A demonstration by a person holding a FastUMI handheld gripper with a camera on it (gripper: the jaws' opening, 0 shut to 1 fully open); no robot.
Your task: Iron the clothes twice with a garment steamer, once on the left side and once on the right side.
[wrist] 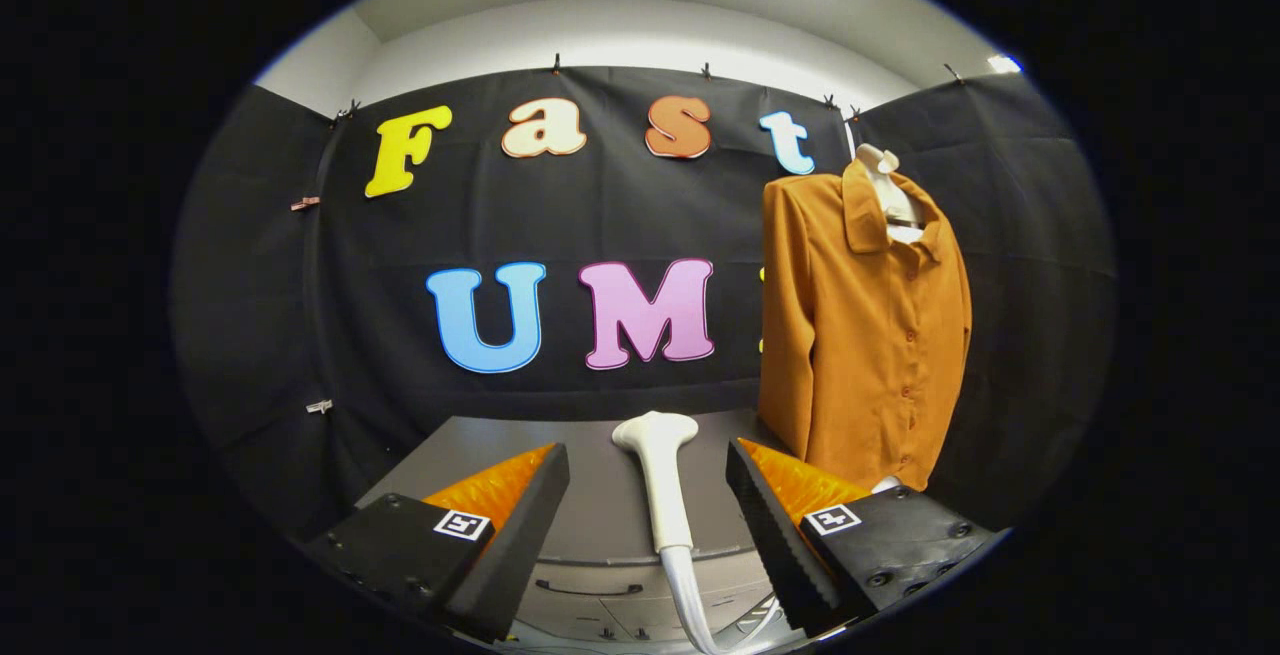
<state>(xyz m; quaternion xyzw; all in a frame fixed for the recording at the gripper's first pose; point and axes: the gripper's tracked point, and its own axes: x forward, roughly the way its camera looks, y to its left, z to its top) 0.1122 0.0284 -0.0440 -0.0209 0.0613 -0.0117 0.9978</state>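
Gripper view: hand-held gripper point(648, 525) spread wide, nothing held, fingers either side of the steamer point(660, 475) without touching it. Steamer handle upright between the fingers, head at the top, hose point(690, 605) running down near the counter point(600, 475) edge. Orange shirt point(865, 335) on a hanger point(890, 190), far right, beyond the right finger. Step in hand, by the look of it: grasping the steamer, no ironing begun. Next: close squarely on the handle, then lift and carry right to the shirt.
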